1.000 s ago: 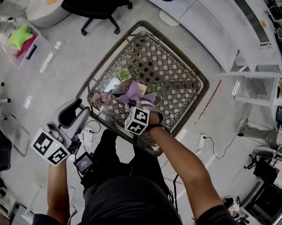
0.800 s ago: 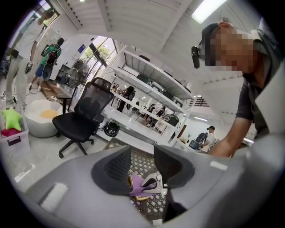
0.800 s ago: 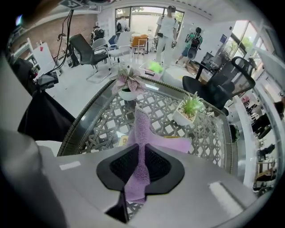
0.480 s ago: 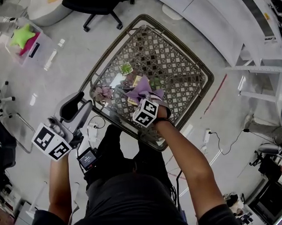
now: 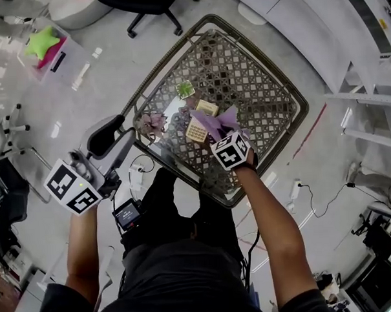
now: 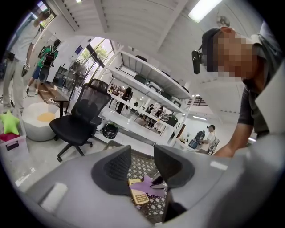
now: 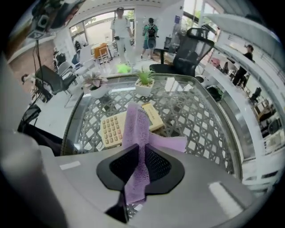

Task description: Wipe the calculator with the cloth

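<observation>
While the right tool [image 7: 141, 164] pinches the cloth [image 7: 136, 127], the calculator [image 7: 111, 130] lies just far-left of it; the left tool [image 6: 144, 165] gapes empty.

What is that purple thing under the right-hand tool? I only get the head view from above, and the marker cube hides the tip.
Observer: It's a cloth. The right gripper view shows the right gripper with its jaws pinched shut on it.
Operator: And the other one, is it carrying anything?
Observer: No. In the left gripper view, the left gripper has its jaws apart with nothing between them.
Operator: Is the beige slab beside the cloth really a calculator?
Observer: Yes. Up close, the calculator lies with its rows of keys facing up, and the cloth hides its right edge.
</observation>
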The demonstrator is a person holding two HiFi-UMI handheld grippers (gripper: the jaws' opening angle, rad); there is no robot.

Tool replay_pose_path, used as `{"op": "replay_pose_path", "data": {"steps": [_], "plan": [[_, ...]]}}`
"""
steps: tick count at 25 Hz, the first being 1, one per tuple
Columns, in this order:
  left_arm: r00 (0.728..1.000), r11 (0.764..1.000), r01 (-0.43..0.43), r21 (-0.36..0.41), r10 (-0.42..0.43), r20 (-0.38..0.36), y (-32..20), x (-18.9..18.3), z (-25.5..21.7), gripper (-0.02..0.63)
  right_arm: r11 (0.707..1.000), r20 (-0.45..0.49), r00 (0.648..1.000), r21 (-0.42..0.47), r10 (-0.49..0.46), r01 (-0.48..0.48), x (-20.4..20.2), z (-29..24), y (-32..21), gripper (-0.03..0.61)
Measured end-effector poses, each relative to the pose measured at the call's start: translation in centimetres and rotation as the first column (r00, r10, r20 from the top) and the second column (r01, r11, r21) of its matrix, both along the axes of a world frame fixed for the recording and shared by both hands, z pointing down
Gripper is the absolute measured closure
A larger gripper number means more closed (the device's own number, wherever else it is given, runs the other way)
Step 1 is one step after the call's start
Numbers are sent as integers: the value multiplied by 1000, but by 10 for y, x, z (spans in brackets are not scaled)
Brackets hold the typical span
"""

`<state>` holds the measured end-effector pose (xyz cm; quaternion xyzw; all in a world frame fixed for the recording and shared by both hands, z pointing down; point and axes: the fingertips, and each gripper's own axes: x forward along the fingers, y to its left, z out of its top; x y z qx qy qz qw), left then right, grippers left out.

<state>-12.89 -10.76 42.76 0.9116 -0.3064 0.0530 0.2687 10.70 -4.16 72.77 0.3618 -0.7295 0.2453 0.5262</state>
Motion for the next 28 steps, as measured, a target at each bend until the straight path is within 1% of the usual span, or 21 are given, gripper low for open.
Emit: {"op": "replay_pose_path", "data": {"steps": [2,5,7,8,9,11,12,14,18,20,21,23,25,28], "plan": [[1000,1000,8,-5,-8,10,-1,-4,2,446,996,47,995,-4,87,-87,6,-4,-3,535],[1000,1000,11,-16,-11,16,1,-4,6,446,981,95,976,-10,196,-196,16,-9,-3,535],[1000,1000,7,-16,-6,20,2,-3,7,446,965,126,957,-11,260,-260,21,-16,-2,535],[1000,1000,5,-18,-5,21,2,-2,7,446,952,155,939,-22,306,-306,22,-19,-1,535],[1000,1000,4,-21,-4,21,1,-2,7,446,931,193,912,-40,362,-362,22,-21,-1,535],[1000,1000,7,-27,-7,20,1,-3,8,446,880,271,840,-80,470,-468,22,-24,-2,535],[1000,1000,10,-27,-10,23,1,-4,9,446,858,302,807,-94,507,-504,21,-25,-4,535],[999,999,17,-31,-16,32,0,-8,11,446,823,340,755,-120,560,-556,15,-23,-6,535],[999,999,21,-28,-20,35,-4,-9,8,446,736,392,635,-203,666,-646,7,-17,-6,535],[999,1000,17,-21,-17,27,-2,-7,9,446,708,411,593,-229,692,-668,2,-15,-5,535],[1000,1000,16,-19,-16,24,-2,-7,9,446,699,417,578,-239,701,-674,-1,-14,-5,535],[1000,1000,16,-18,-16,20,-2,-8,9,446,688,424,561,-253,711,-680,-7,-13,-5,535],[1000,1000,17,-19,-17,20,-3,-9,7,446,687,425,558,-258,712,-680,-14,-14,-7,535],[1000,1000,22,-22,-21,20,-4,-13,8,446,695,427,567,-257,705,-671,-24,-15,-11,535]]}}
